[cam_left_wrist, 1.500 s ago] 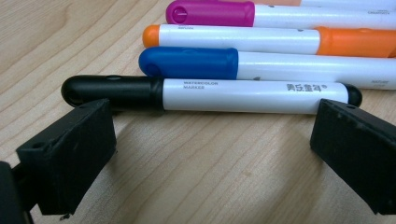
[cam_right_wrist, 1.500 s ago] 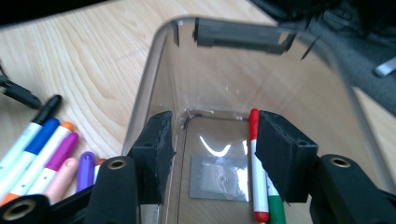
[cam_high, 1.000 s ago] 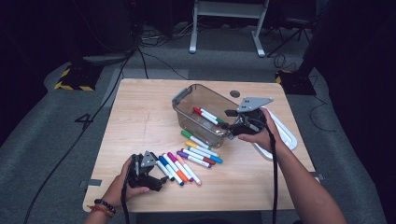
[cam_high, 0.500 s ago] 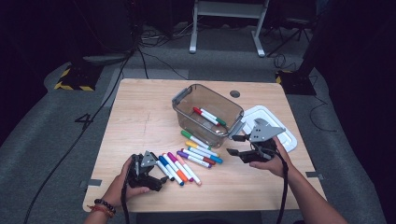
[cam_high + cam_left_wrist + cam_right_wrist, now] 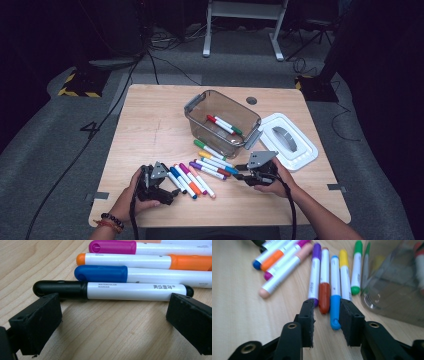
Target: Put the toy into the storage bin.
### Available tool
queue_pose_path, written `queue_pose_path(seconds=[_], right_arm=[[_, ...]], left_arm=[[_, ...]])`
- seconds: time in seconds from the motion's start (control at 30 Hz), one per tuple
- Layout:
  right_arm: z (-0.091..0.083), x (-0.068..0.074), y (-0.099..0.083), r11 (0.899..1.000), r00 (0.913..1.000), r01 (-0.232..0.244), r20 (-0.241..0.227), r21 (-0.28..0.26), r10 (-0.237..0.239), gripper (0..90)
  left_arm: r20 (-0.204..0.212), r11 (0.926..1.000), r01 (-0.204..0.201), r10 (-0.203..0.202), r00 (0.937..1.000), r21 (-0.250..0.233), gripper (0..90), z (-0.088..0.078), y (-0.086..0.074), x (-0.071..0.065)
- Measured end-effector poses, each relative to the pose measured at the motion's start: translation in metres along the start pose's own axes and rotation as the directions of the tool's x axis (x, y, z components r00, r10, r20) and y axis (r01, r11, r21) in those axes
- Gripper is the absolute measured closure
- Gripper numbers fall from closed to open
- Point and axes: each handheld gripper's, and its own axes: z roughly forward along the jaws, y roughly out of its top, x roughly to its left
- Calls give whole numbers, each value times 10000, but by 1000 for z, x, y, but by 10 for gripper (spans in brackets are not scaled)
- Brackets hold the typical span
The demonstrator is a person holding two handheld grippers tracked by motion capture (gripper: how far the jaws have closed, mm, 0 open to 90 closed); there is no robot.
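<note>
Several coloured markers (image 5: 200,172) lie side by side on the wooden table (image 5: 150,125). My left gripper (image 5: 169,189) rests at their left end, open wide; in the left gripper view (image 5: 113,303) a black-capped marker (image 5: 112,291) lies just beyond the jaws, untouched. At the markers' right end, low on the table, is my right gripper (image 5: 239,172). Its jaws (image 5: 327,315) have just been closing. The ends of a brown marker (image 5: 324,297) and a light blue marker (image 5: 335,310) show in the narrow gap. No pad visibly presses on either.
A clear bin (image 5: 195,106) stands behind the markers, holding a red marker (image 5: 216,121) and a green one (image 5: 231,127). Its white lid (image 5: 290,142) lies to the right of it. Cables and a stand's feet are on the floor beyond the table.
My right gripper came down from beside the bin toward the table's front and now sits low at the markers' right end, jaws narrower. The left gripper has not moved.
</note>
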Motion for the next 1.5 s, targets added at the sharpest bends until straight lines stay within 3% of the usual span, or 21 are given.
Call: queue_pose_path(seconds=[0.17, 0.43, 0.67, 0.8, 0.93, 1.13, 1.23, 1.5], right_arm=[[16, -9, -8, 9993, 9998, -170, 121, 321, 166, 705], [38, -12, -8, 9965, 9993, 174, 311, 812, -199, 722], [40, -14, -7, 9966, 10000, -27, 17, 825, 25, 731], [37, -19, -10, 9947, 9973, -506, -493, 900, 552, 733], [30, -18, -14, 9917, 9950, -529, -777, 1170, 622, 730], [14, -12, -25, 9877, 9946, -608, -741, 1438, 720, 733], [2, -8, -32, 9841, 9972, -356, -591, 1741, 465, 728], [-20, -5, -50, 9797, 9971, -361, -589, 1972, 486, 714]], left_arm=[[0, 10000, -2, 2, 10000, 2, 5, 0, 0, 0], [-1, 10000, -2, 2, 10000, 1, 5, 0, 0, 0], [3, 10000, -6, 6, 10000, 15, 5, 0, 0, 0], [2, 10000, -4, 4, 10000, 16, 5, 0, 0, 0], [-8, 10000, 23, -23, 10000, 11, 5, 0, 0, 0], [-25, 10000, 29, -29, 10000, -5, 5, 0, 0, 0], [-23, 10000, 30, -30, 10000, -3, 5, 0, 0, 0], [-18, 10000, 29, -29, 10000, -5, 5, 0, 0, 0]])
